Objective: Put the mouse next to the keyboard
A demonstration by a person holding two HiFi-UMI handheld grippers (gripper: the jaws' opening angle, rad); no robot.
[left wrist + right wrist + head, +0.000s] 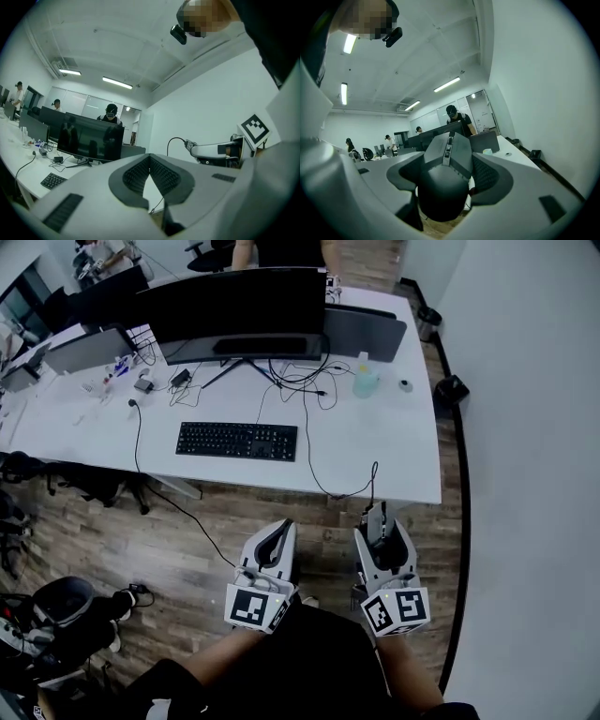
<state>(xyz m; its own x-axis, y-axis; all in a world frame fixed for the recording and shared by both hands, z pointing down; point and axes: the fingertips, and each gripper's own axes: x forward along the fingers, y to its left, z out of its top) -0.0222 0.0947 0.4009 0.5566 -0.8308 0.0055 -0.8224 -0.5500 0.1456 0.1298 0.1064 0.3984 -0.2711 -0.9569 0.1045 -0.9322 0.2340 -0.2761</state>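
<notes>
My right claw is clamped on the mouse, off the bench and well short of the keyboard. I'd set it flat just right of the keyboard, keeping its cable slack. My left claw is closed on nothing.

The white desk before me spans the upper frame. On it lie a black keyboard at centre, a monitor above it, tangled cables, and a pale bottle to the right.
</notes>
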